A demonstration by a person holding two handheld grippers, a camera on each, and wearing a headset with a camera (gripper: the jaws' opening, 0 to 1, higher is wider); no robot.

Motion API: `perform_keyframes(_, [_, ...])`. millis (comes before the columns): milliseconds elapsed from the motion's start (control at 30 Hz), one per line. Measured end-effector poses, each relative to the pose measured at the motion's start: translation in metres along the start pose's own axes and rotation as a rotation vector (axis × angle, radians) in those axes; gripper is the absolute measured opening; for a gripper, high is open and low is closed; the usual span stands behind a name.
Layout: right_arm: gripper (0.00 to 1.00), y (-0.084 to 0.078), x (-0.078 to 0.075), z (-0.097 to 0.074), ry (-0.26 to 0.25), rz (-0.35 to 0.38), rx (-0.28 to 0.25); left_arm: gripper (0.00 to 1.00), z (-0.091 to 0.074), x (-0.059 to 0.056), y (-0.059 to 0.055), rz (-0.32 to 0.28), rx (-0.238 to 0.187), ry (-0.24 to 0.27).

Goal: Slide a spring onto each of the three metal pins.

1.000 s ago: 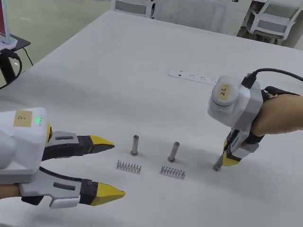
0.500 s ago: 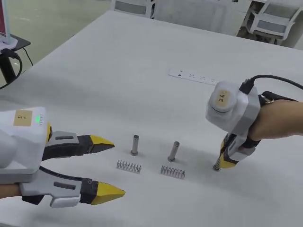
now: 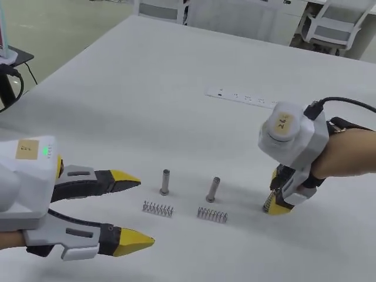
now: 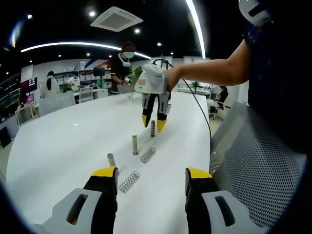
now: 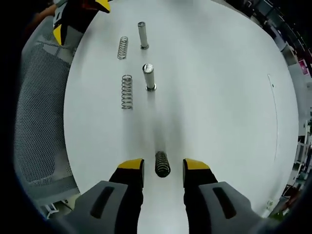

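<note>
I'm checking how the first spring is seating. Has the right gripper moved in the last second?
Yes, slightly. The right gripper has sunk: its open jaws are now level with the base of the spring-covered pin.

The table (image 3: 176, 88) is plain pale grey-white. The two bare pins (image 3: 164, 182) are dull grey metal, and the loose springs (image 3: 158, 208) are silvery coils. The left gripper (image 3: 141, 210) and right gripper (image 3: 276, 205) have white bodies, black-and-grey jaws with yellow ends, and tan labels. A green light glows on the left one.
</note>
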State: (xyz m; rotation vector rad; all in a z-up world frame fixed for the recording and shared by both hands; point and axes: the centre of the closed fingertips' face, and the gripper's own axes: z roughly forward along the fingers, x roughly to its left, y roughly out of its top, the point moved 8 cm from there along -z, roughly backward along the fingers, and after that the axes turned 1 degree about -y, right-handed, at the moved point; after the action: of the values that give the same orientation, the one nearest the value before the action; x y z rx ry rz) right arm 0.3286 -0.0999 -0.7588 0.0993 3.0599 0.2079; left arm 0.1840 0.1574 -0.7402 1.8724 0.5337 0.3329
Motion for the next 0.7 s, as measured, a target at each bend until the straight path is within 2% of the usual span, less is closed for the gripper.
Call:
perform_keyframes(200, [0.34,-0.005,0.002,-0.004,-0.020,0.039,-0.060,0.51,0.002,0.000,0.001,0.002,-0.002,-0.004])
perform_keyframes(367, [0.35,-0.008,0.006,-0.007,-0.035,0.106,-0.164,0.51,0.003,0.000,0.002,0.000,-0.007,-0.004])
perform_keyframes(467, [0.37,-0.015,0.006,-0.007,-0.050,0.116,-0.171,0.51,0.004,-0.001,0.003,0.002,-0.006,-0.007])
perform_keyframes(700, [0.37,-0.026,0.016,-0.011,-0.083,0.159,-0.226,0.51,0.005,0.000,0.004,0.003,-0.009,-0.009])
